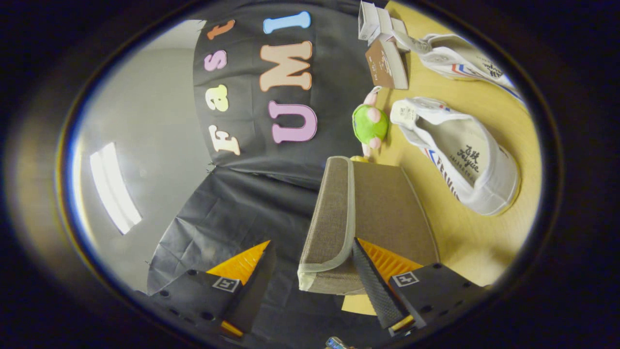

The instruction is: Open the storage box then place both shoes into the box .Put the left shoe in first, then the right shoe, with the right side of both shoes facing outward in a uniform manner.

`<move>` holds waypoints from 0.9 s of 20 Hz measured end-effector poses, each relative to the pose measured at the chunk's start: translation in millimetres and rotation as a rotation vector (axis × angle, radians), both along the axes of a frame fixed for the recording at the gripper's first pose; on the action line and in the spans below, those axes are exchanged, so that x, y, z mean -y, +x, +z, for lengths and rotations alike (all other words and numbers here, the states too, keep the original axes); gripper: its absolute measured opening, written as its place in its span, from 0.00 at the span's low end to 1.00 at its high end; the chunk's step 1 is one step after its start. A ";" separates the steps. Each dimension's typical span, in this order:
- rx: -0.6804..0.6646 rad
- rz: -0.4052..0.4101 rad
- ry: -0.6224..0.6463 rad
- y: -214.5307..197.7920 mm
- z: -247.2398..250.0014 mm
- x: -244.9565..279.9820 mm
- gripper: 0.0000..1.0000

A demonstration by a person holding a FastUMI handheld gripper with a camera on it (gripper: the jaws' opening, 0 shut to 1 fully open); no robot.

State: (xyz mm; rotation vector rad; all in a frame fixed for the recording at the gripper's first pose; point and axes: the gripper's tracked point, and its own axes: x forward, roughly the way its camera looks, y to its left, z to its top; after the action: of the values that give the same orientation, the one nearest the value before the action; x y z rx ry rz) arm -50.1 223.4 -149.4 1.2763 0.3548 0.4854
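The likeliest trouble from here is the lid slipping: the grey-brown fabric storage box (387,213) with pale piped edging has its lid flap (334,213) caught by only one finger (375,286), which lies against the flap's inner edge, so a jerk or a change of angle could let the soft panel slide off and drop shut. The gripper (310,291) stands wide apart — the other finger hangs free against the black cloth wall, well clear of the box, so nothing is clamped. The whole tool looks rolled well over onto its side, for the yellow wooden tabletop (465,252) runs up one flank of the view. Beyond the box lie the two white canvas shoes, the nearer one (465,160) and the farther one (465,60), both still outside — a wide swing of the flap might nudge the small green and pink plush toy (370,125) just behind the box.
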 end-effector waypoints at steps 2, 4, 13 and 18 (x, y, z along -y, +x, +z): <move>-0.002 -0.017 0.043 4.1 1.9 6.3 0.98; -0.012 -0.052 0.074 6.1 0.3 19.0 0.85; 0.007 -0.085 0.187 3.3 16.7 23.6 0.78; -0.043 -0.077 0.220 6.3 22.5 17.0 0.63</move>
State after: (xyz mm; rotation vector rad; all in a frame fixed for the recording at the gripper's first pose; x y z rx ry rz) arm -43.8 206.4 -126.9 1.5104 0.2921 0.4407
